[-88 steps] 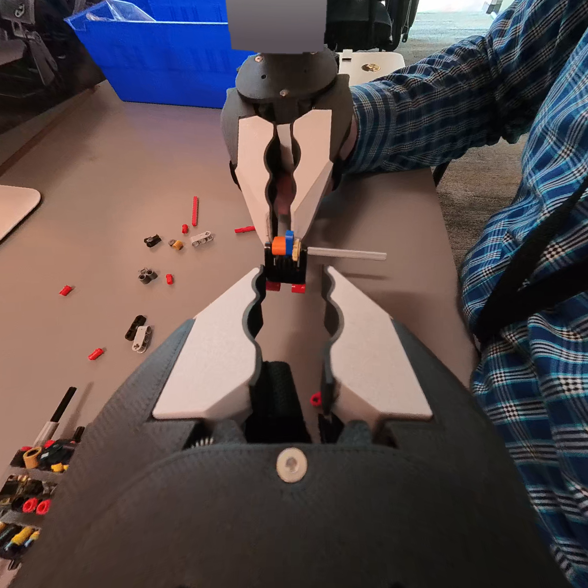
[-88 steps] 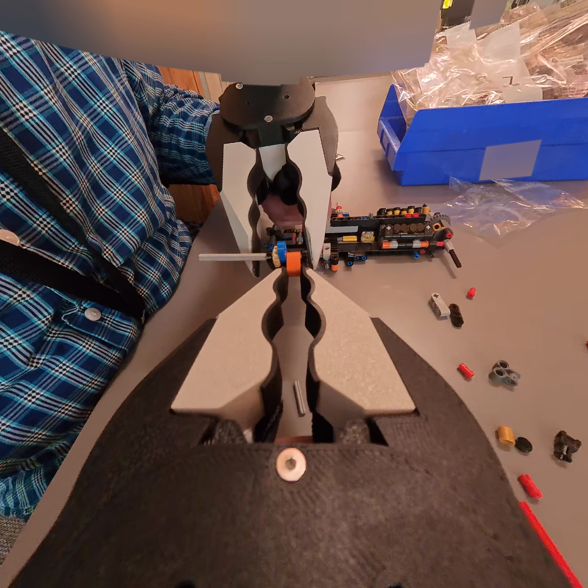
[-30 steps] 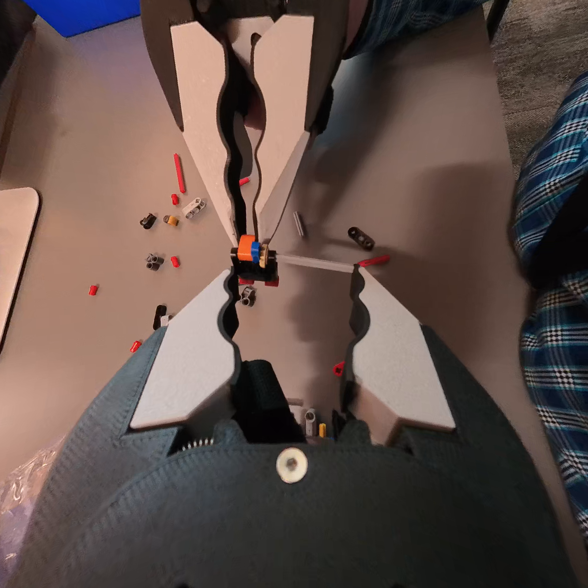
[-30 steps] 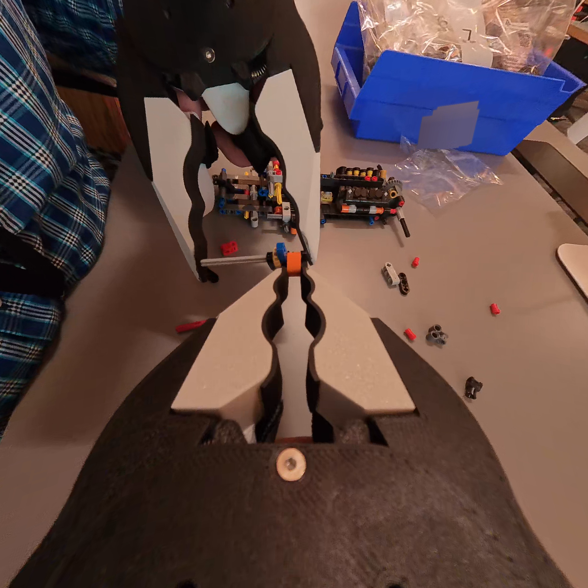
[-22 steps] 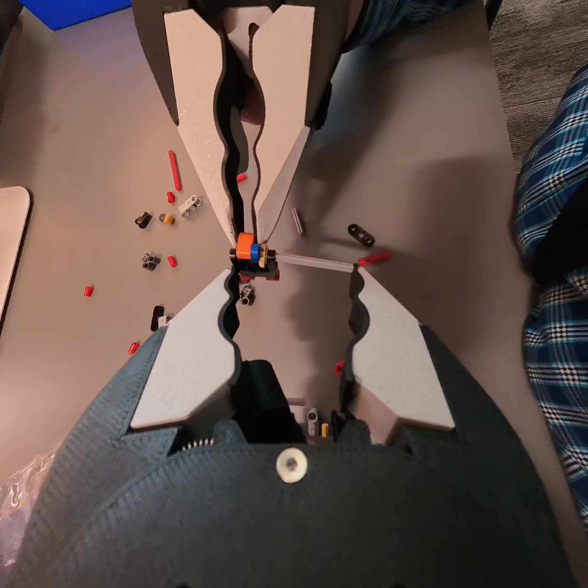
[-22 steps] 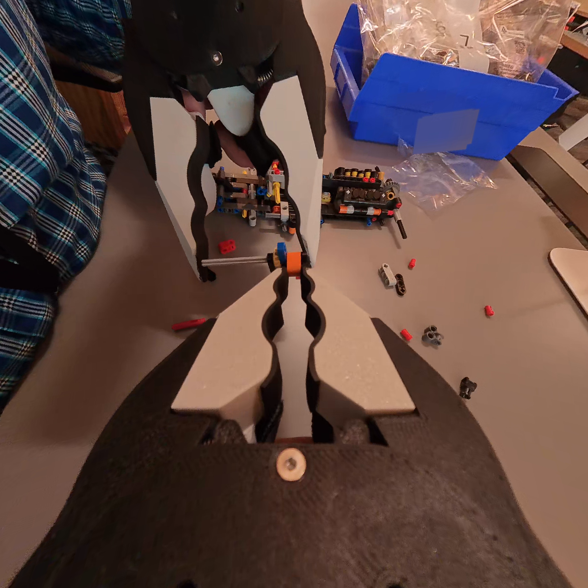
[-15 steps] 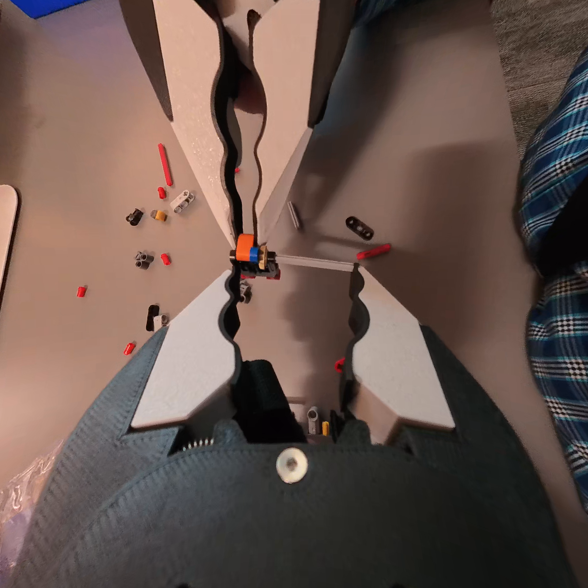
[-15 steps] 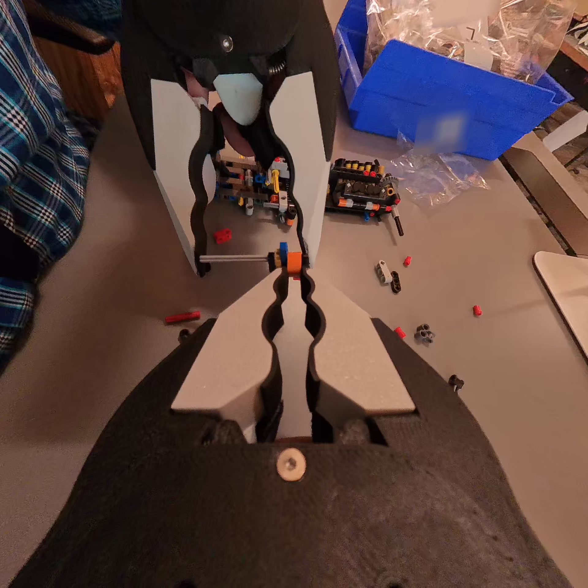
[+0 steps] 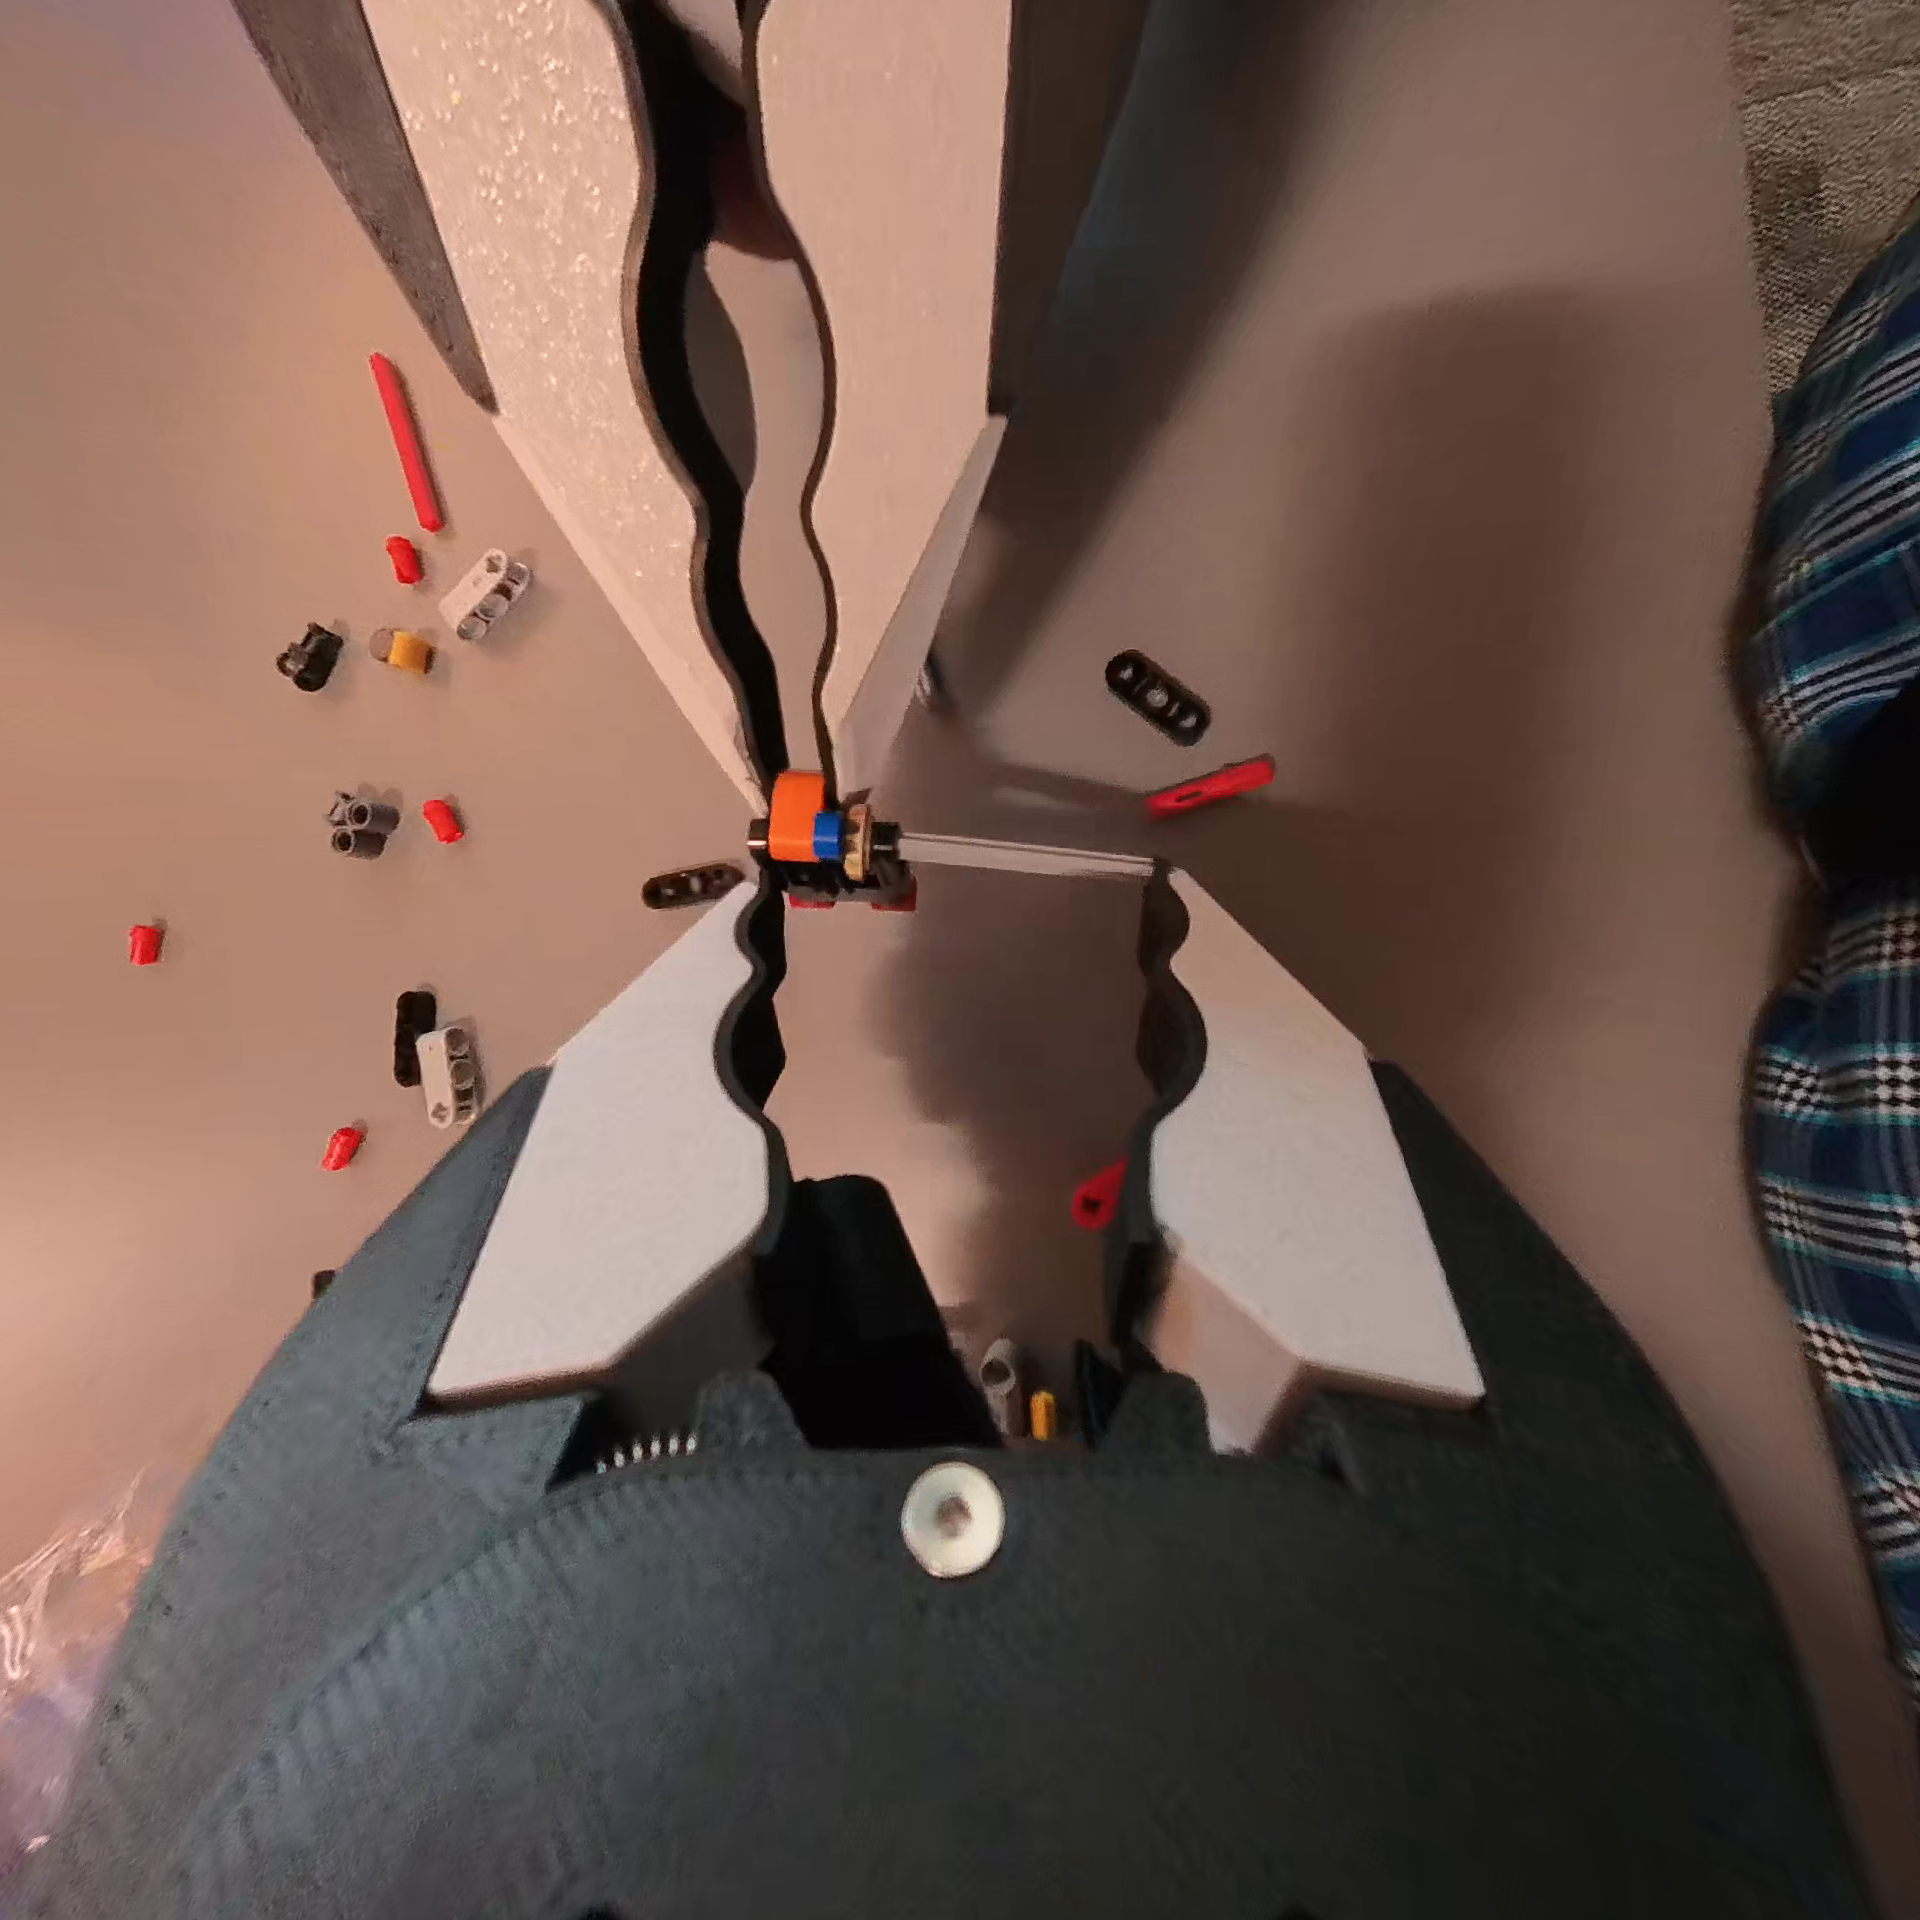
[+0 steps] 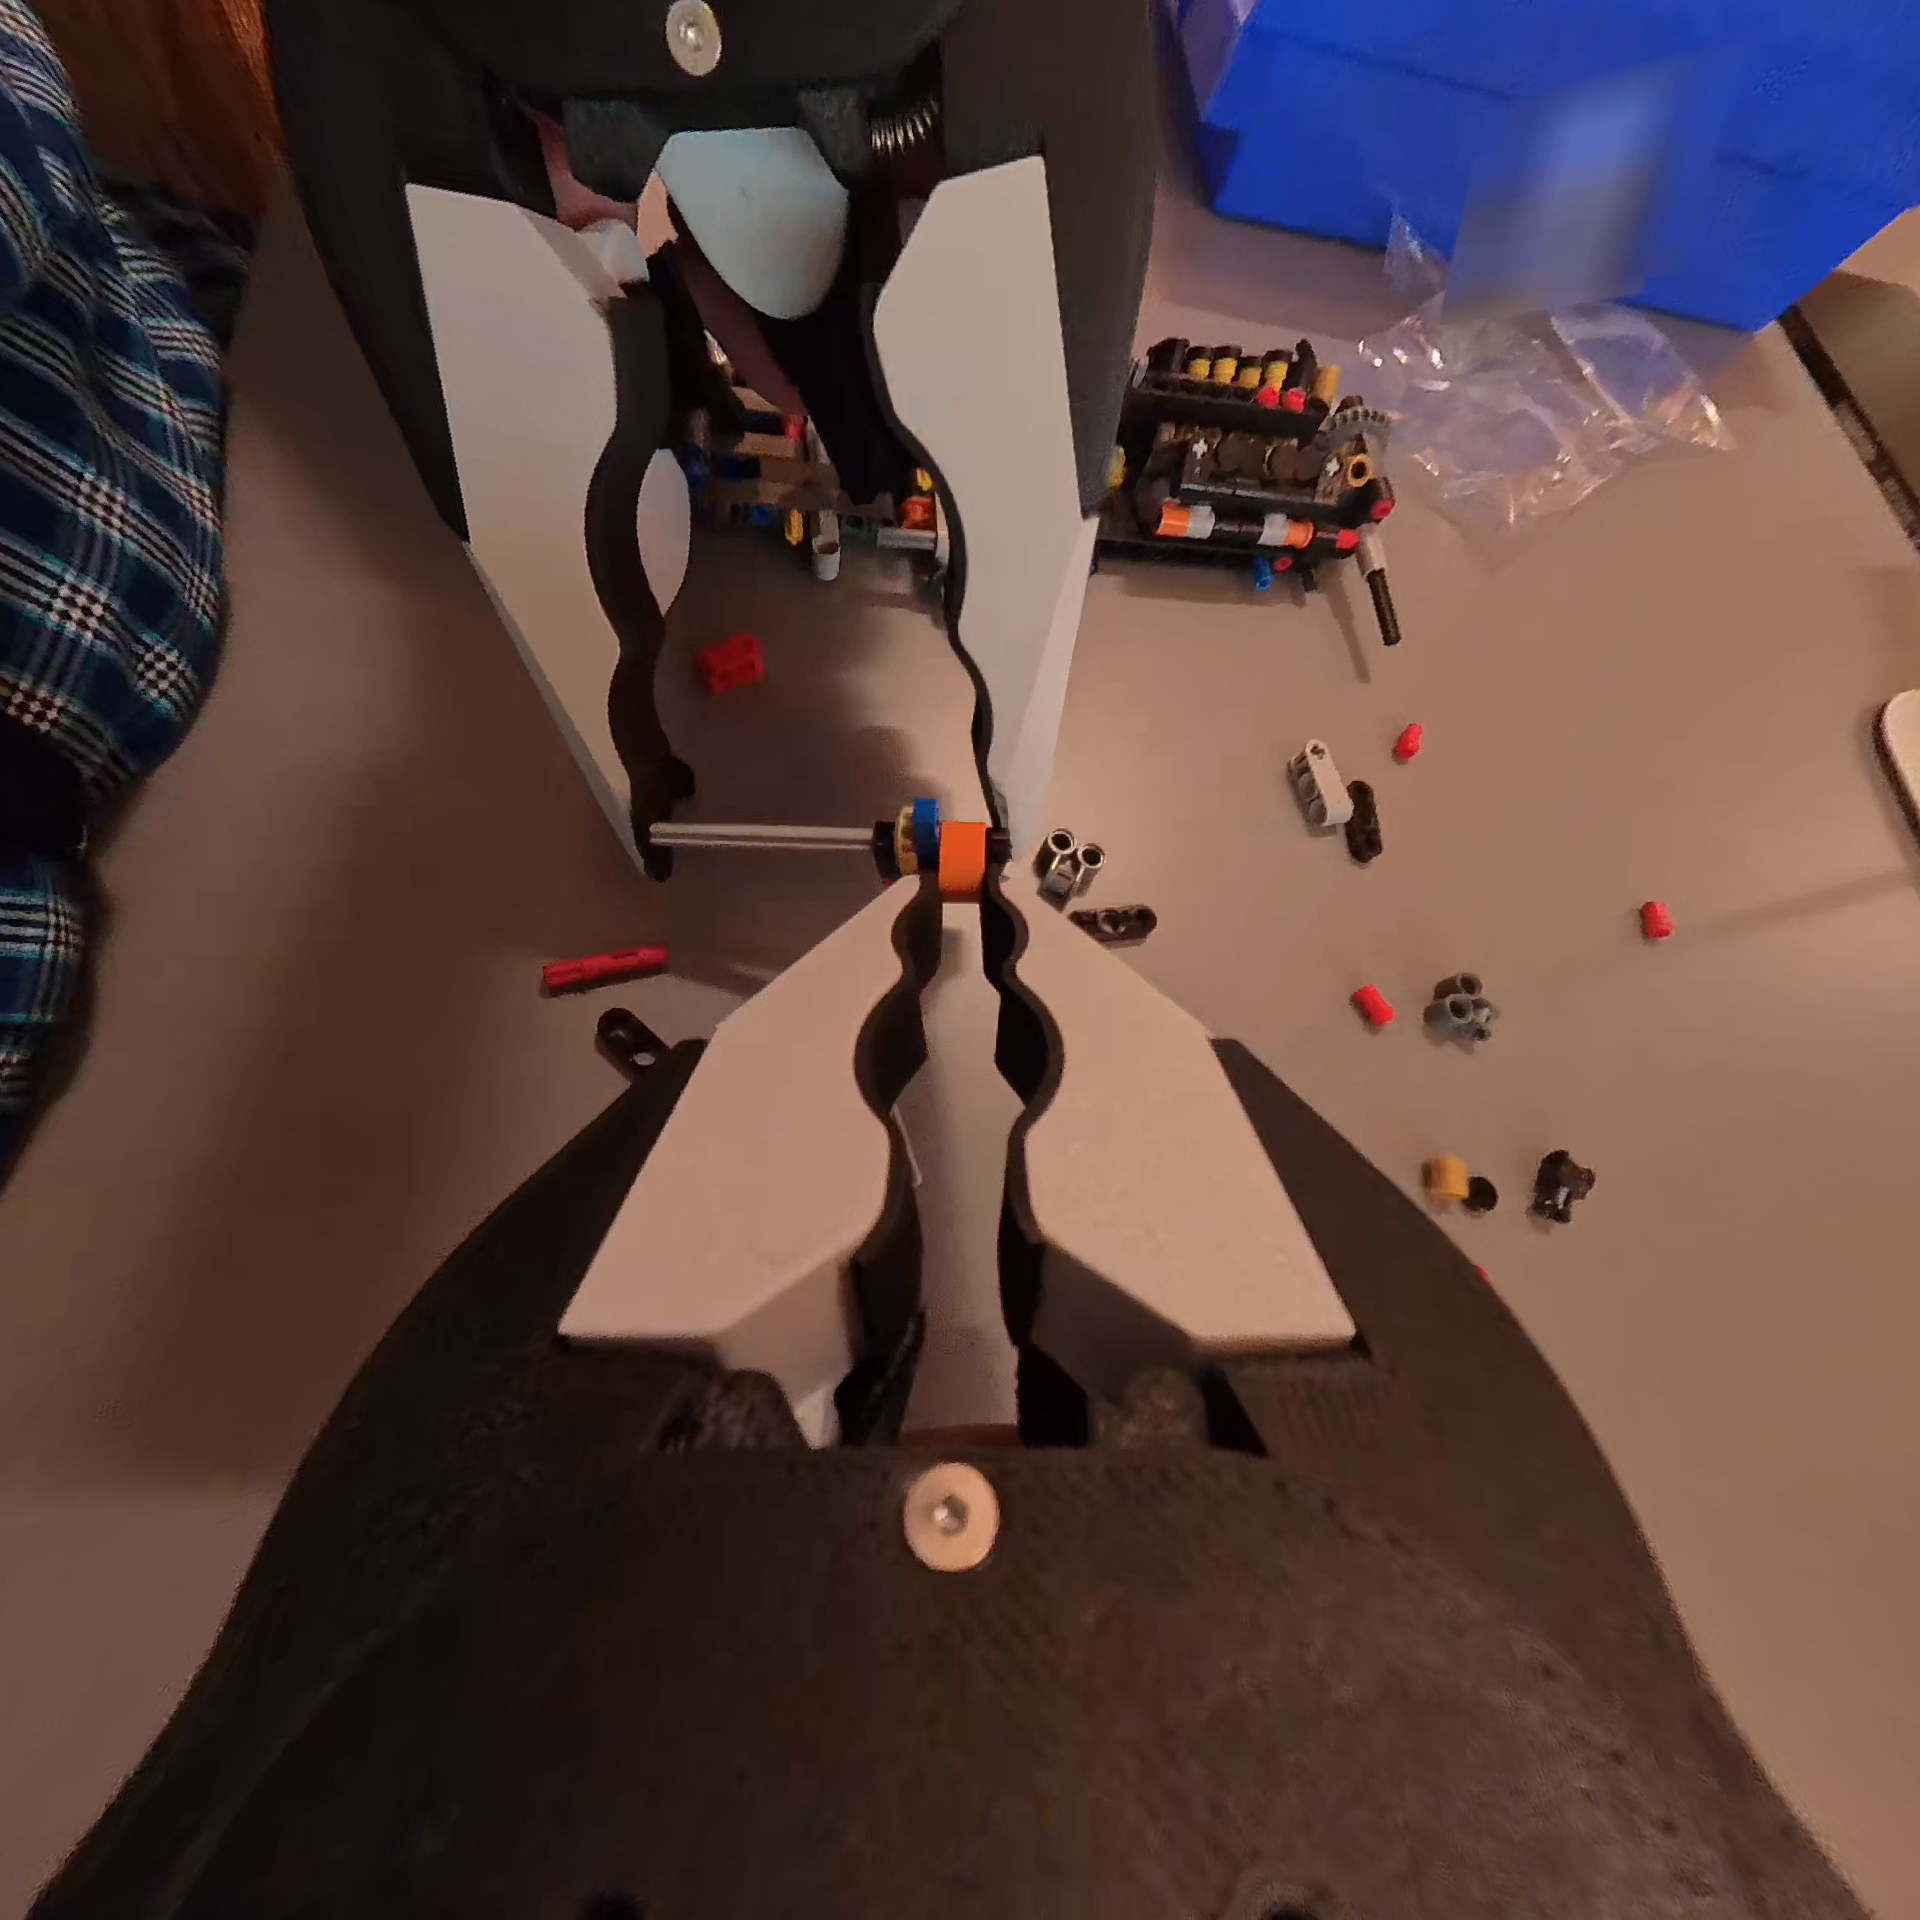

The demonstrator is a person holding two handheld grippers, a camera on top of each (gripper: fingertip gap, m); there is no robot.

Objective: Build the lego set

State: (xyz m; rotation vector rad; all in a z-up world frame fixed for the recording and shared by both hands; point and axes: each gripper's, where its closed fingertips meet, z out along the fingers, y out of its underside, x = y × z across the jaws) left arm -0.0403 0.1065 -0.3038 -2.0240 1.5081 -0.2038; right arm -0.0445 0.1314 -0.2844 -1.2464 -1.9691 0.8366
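Orange bush (image 10: 961,854): nipped by right tongs (image 10: 958,902), above the worktop (image 10: 1558,1455), as before.
Grey axle (image 9: 1023,854): spans left tongs (image 9: 961,883), spread wide.
Views: closer than earlier.

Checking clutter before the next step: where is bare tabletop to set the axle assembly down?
Bare tabletop runs between the black engine block and the scattered small pieces. More lies beside the plaid sleeve, past the red pin. It is crowded around the grey connector cluster.
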